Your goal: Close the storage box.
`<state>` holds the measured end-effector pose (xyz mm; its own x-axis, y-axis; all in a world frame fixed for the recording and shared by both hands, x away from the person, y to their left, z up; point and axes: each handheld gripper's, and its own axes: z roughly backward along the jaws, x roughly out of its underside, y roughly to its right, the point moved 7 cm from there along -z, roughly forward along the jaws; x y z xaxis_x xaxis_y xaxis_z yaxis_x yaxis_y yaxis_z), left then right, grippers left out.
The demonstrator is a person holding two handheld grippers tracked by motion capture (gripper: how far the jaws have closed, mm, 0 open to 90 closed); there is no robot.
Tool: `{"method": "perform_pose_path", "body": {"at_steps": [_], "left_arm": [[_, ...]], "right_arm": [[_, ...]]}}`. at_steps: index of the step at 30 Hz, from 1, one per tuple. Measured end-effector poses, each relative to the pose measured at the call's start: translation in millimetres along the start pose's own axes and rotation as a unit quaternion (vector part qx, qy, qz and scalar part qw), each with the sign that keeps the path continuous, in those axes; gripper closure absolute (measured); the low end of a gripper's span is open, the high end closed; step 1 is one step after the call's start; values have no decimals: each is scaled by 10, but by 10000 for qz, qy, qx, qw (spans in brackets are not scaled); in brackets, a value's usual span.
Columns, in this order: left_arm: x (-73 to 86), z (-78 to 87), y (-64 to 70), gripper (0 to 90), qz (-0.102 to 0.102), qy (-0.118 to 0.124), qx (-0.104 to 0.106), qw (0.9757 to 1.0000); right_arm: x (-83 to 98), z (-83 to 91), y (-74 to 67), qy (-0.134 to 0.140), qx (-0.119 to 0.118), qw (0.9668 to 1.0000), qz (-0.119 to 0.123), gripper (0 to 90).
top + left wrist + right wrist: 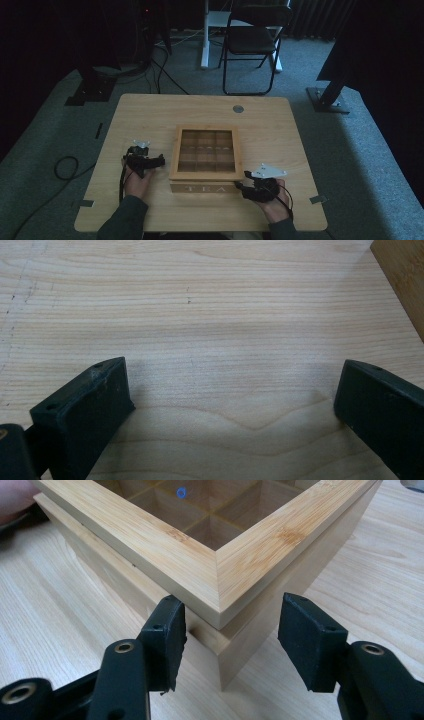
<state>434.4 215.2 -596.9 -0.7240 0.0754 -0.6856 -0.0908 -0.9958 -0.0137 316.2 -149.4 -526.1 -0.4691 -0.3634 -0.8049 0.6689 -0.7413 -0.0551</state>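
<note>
A bamboo tea box (206,129) with a windowed lid and "TEA" on its front stands mid-table; the dividers inside show through the lid. My right gripper (241,181) is at its front right corner. In the right gripper view the jaws (230,630) stand on either side of that corner of the box (200,565), level with the seam under the lid; the pads do not press on it. My left gripper (155,161) rests left of the box, open over bare table (232,395), with the box's side (400,280) at the right edge.
The wooden table (150,107) has a round metal grommet (238,108) near its far edge. A folding chair (252,40) and dark stand feet (87,92) are on the carpet beyond. A cable loop (65,167) lies on the floor at left.
</note>
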Motion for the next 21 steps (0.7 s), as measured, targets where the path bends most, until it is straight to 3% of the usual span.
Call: {"method": "perform_pose_path", "body": {"at_steps": [21], "left_arm": [[0, 0, 0, 16, 1, 3, 1, 10000]], "right_arm": [[72, 12, -13, -155, -1, 9999, 41, 445]]}}
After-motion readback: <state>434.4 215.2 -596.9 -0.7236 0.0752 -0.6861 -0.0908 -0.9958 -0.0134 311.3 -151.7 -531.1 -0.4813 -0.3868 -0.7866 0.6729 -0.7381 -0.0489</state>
